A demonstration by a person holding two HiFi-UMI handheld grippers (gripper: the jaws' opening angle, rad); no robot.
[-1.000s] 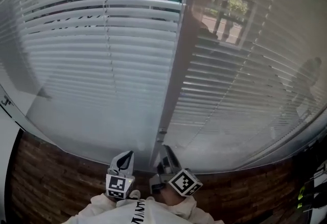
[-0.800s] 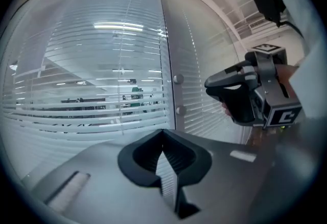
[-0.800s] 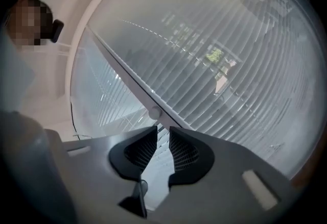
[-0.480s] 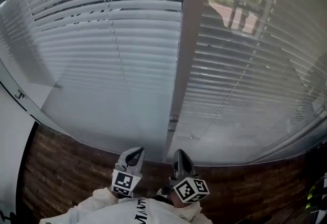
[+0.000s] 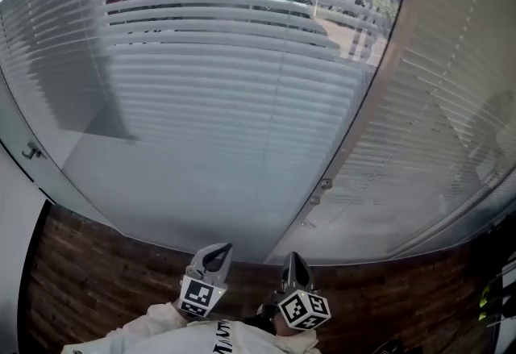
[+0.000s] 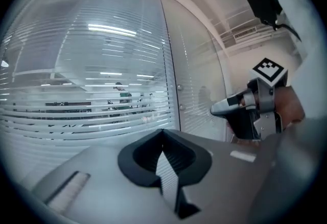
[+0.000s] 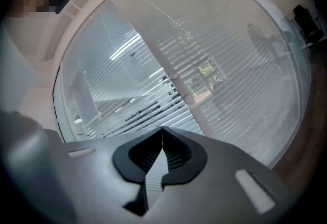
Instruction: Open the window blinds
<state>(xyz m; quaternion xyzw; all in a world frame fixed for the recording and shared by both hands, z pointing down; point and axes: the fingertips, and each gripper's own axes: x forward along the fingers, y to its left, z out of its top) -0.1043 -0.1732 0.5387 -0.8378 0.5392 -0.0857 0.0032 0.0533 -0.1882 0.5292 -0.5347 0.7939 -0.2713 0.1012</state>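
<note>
Right now both tongs are clenched on nothing: the left tongs (image 5: 217, 251) and the right tongs (image 5: 293, 260) sit side by side low in the head view, noses toward the bottom edge of the window. Each one's own view shows ribbed pads pressed together with only glass beyond. I read that as a carrying posture, since neither is on anything. The left blind (image 5: 226, 102) hangs down behind its pane. Its upper slats leave gaps through which I can see figures and lights, while its lower slats blur into a milky sheet. The right blind (image 5: 439, 127) hangs likewise past the frame post (image 5: 367, 102). That would fit blinds partly tilted open or ones mostly closed. Two small knobs (image 5: 325, 183) sit low on the post, and I suspect they work the slats, but they are too small for me to be sure. I can make out no cord or wand. Reflections in the glass muddy the right pane, and the hands are hidden under the marker cubes, with the sleeves cut off at the bottom of the head view above the brick-patterned floor (image 5: 97, 280).
</note>
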